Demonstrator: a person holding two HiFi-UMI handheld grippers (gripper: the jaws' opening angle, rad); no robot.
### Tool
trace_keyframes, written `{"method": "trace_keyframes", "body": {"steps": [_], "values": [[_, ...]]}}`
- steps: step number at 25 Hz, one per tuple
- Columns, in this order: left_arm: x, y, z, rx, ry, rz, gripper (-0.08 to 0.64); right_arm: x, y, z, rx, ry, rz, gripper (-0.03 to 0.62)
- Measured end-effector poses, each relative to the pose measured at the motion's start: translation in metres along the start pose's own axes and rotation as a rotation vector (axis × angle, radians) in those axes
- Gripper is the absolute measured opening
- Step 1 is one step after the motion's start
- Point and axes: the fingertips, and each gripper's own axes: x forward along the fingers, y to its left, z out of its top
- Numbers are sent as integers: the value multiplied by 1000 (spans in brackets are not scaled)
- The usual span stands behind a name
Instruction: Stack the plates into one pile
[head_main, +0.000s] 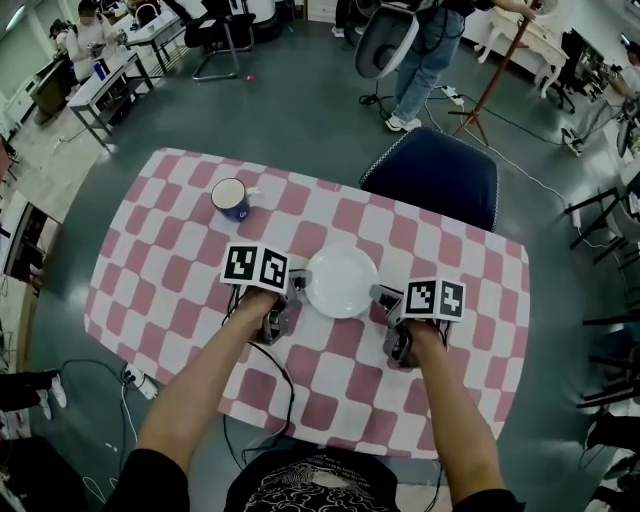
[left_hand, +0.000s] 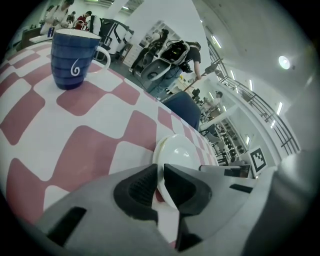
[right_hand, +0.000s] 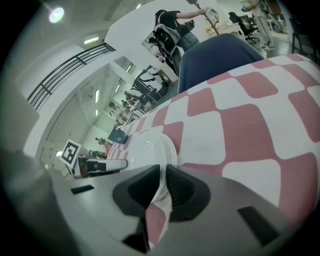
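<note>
A white plate sits at the middle of the pink-and-white checked table. My left gripper is shut on its left rim, and my right gripper is shut on its right rim. In the left gripper view the plate runs edge-on between the dark pads of the left gripper. The right gripper view shows the same plate with its rim pinched in the right gripper. Whether the plate rests on the cloth or hangs just above it I cannot tell.
A blue mug with a white handle stands at the table's far left, also seen in the left gripper view as the mug. A dark blue chair is pushed against the far edge. People and desks are farther off.
</note>
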Motion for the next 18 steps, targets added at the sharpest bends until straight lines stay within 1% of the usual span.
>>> {"method": "trace_keyframes", "body": {"steps": [5,9,12,13,15,18], "values": [[2,0,2,3,6,-8,48,-1,0,2,-19,-11,-10,48],[3,-1,1,16,5,-4,52,-1,0,2,-61,-7,-21,62],[3,-5,2,20,-2,-13,96,-2,3,4,-89,-5,-22,114],[2,-5,3,24,-6,-12,117,-3,3,5,-99,-7,-27,123],[0,-5,4,40,-13,-1,144,-5,2,6,-114,-11,-40,123],[-5,-7,6,74,-21,8,144,-9,3,8,-123,-25,-49,123]]}}
